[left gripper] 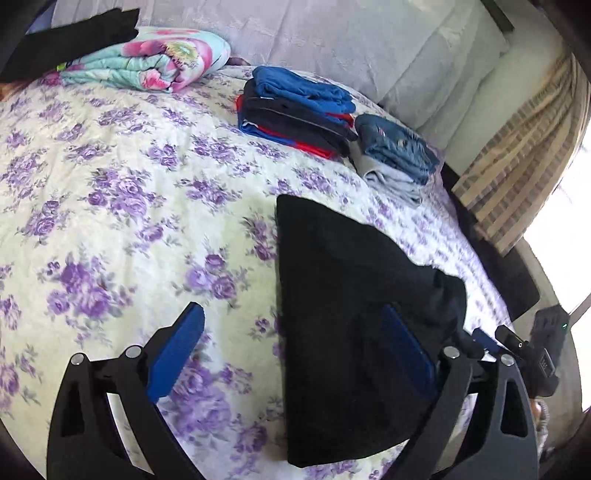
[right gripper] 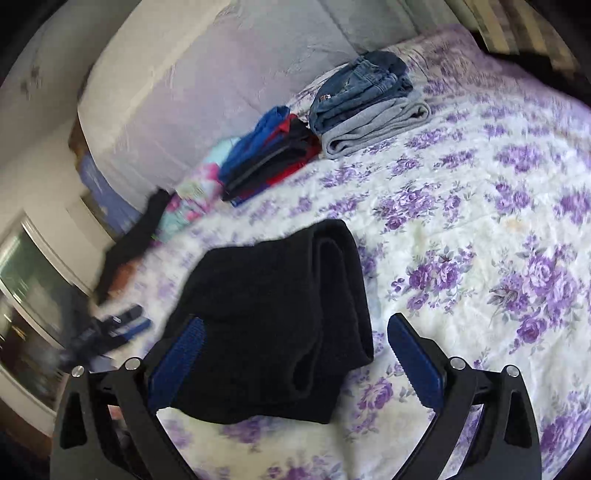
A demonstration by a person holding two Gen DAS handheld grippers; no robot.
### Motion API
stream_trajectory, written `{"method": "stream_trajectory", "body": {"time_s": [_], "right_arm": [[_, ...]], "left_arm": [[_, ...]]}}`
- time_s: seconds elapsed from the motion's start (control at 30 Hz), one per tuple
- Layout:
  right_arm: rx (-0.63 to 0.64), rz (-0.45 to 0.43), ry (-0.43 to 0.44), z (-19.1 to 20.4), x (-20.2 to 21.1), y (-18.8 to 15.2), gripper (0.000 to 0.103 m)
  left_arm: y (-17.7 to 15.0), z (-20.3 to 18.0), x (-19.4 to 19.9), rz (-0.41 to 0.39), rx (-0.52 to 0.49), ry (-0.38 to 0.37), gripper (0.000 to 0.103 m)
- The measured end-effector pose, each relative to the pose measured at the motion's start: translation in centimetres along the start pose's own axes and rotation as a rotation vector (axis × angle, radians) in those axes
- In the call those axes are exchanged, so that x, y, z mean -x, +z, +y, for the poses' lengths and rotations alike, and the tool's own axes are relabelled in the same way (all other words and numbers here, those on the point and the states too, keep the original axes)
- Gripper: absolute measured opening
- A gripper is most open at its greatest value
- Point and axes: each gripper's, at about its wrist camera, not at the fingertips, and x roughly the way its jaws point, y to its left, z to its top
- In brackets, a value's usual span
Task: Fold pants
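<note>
The black pants (left gripper: 332, 277) lie folded into a compact bundle on the purple-flowered quilt (left gripper: 110, 192). My left gripper (left gripper: 295, 343) is open wide. Its right finger (left gripper: 406, 350) lies over the bundle's near right side and its left finger (left gripper: 177, 354) is off the cloth, over the quilt. In the right wrist view the same pants (right gripper: 266, 295) show their rolled fold edge on the right. My right gripper (right gripper: 295, 354) is open too, straddling the bundle's near end with its left finger (right gripper: 181, 358) on the fabric. Each gripper shows at the edge of the other's view, the right gripper (left gripper: 517, 343) and the blurred left gripper (right gripper: 110, 328).
Two stacks of folded clothes sit near the pillows (left gripper: 388, 48): blue, black and red items (left gripper: 295, 110), and jeans on grey sweats (left gripper: 395, 155). A floral blanket (left gripper: 155, 62) with a black garment (left gripper: 74, 33) lies at the far left. A striped curtain (left gripper: 517, 147) hangs past the bed edge.
</note>
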Motion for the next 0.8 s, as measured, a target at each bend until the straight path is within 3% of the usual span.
{"method": "stream_trajectory", "body": {"time_s": [0.07, 0.17, 0.27, 0.8], "right_arm": [[-0.096, 0.01, 0.055, -1.7, 0.2, 0.8, 0.1], [-0.2, 0.032, 0.082, -3.8, -0.4, 1.7, 0.1], [-0.235, 0.062, 0.087, -4.4, -1.6, 1.7, 0.1], [-0.152, 0.146, 0.083, -2.3, -3.9, 0.3, 0.1]], "left_arm": [[0.9, 0.9, 0.2, 0.005, 0.034, -0.029, 0.094], [1.6, 1.1, -0.2, 0.02, 0.028, -0.011, 0.094], [1.6, 0.6, -1.2, 0.049, 0.003, -0.018, 0.094], [0.4, -1.3, -6.6, 0.153, -0.031, -0.049, 0.094]]}}
